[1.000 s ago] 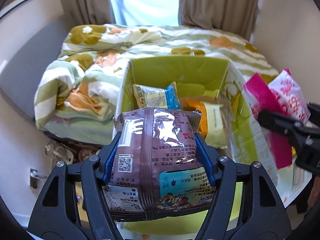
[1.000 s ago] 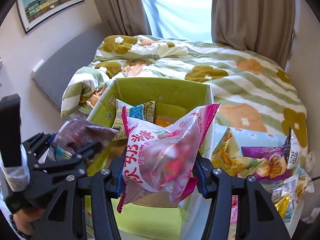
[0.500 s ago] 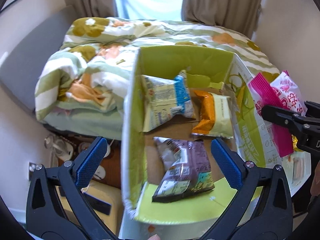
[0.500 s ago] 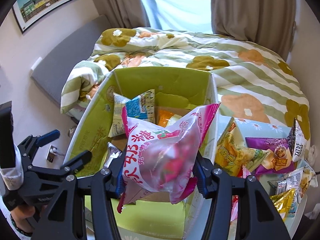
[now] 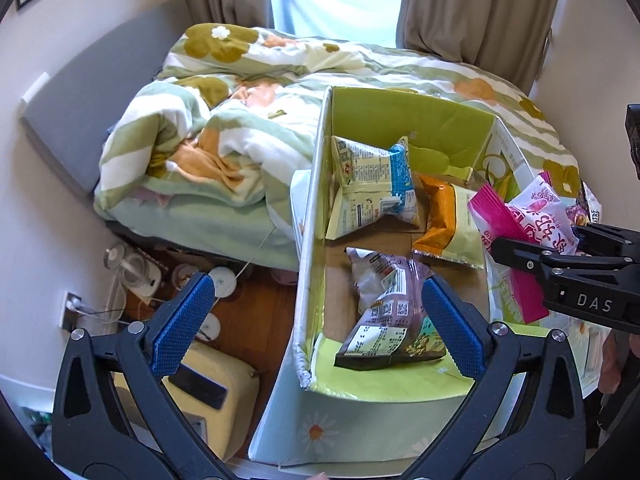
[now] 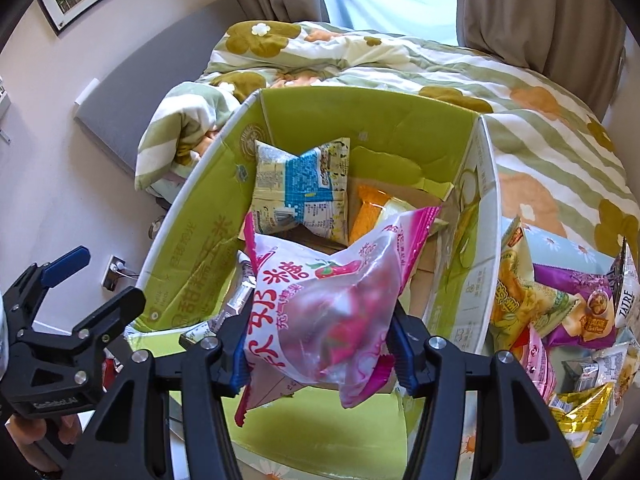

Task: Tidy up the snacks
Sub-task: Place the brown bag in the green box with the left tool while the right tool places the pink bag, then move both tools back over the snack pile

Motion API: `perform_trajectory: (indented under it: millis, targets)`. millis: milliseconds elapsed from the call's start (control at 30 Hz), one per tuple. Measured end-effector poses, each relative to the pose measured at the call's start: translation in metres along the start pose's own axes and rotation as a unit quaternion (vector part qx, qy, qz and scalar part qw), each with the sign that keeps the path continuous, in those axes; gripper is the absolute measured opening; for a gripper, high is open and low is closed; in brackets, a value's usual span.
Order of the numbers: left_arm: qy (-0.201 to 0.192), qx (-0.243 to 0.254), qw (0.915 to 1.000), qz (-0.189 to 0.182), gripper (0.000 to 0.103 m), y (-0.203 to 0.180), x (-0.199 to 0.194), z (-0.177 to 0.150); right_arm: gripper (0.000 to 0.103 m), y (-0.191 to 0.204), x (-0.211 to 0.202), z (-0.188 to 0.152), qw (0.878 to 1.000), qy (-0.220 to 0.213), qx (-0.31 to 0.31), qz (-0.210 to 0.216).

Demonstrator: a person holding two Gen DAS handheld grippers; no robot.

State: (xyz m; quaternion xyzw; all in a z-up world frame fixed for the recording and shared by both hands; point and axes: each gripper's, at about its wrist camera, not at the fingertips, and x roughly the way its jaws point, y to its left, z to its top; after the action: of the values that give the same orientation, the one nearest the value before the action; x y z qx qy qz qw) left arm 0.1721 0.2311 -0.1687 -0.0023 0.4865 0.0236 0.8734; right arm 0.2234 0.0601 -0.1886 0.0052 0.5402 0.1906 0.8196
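Above the green box, the right gripper has its jaws easing apart around the pink candy bag, still between them; the left gripper stands wide, empty, above the purple snack bag inside.

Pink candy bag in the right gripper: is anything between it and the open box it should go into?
Nothing visible blocks it. The pink candy bag, between the right gripper's opening jaws, hangs over the green box's open top. Three packets lie on the floor below, bare cardboard between them. The left gripper stands open alongside.
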Motion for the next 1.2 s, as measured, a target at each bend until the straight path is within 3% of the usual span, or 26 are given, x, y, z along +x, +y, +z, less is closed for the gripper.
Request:
perform_trajectory:
  millis: [33, 100, 133, 733, 1000, 1200]
  targets:
    - [0.0, 0.0, 1.0, -0.001, 0.102, -0.001, 0.0, -0.002, 0.058, -0.001, 0.001, -0.001, 1.0, 0.0, 0.003, -0.001]
    - [0.002, 0.001, 1.0, -0.001, 0.102, -0.002, 0.0, -0.004, 0.081, -0.001, 0.003, -0.003, 1.0, 0.002, 0.011, -0.002]
    - [0.002, 0.002, 1.0, -0.001, 0.102, -0.002, 0.0, -0.005, 0.103, -0.002, 0.003, -0.004, 1.0, -0.002, 0.014, -0.001]
    - [-0.01, 0.016, 0.9998, -0.002, 0.102, 0.0, -0.021, -0.006, 0.103, 0.015, -0.038, -0.015, 0.998, -0.056, -0.014, -0.012]
    - [-0.043, 0.015, 0.9989, 0.002, 0.102, -0.005, -0.052, -0.001, 0.103, 0.024, -0.081, -0.018, 0.995, -0.093, -0.036, -0.022]
    - [-0.081, 0.023, 0.9964, 0.001, 0.102, -0.033, -0.089, -0.003, 0.103, 0.008, -0.131, -0.037, 0.989, -0.139, -0.046, -0.025]
